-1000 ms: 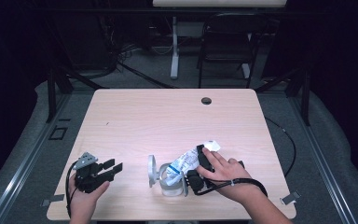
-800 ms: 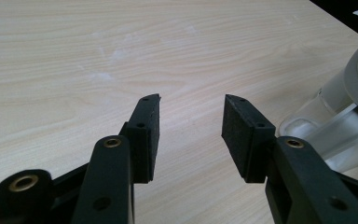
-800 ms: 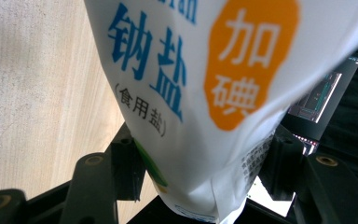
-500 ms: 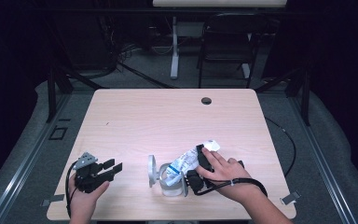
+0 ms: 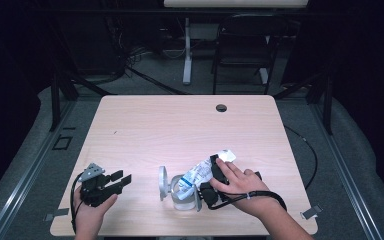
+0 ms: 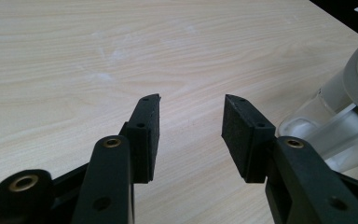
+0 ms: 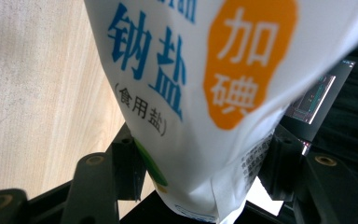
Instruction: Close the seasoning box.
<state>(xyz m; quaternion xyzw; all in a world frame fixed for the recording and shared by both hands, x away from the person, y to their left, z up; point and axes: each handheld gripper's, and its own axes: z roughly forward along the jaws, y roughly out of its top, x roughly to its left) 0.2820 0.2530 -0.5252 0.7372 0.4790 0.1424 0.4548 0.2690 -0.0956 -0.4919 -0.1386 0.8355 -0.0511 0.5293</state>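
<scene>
Near the desk's front edge, around the glass jar:
Jar [image 5: 182,192]: stands upright on the desk [image 5: 180,125], its hinged lid [image 5: 163,183] swung open to its left, likely so the mouth is free for pouring.
Salt bag [image 5: 202,172]: tilted over the jar from its right, low end at the mouth, raised end away.
Right hand-held gripper [image 5: 214,181]: just right of the jar, jaws clamped on the bag's body to steady the tilt.
Left hand-held gripper [image 5: 120,179]: well left of the jar, jaws apart, empty, apparently waiting.
</scene>
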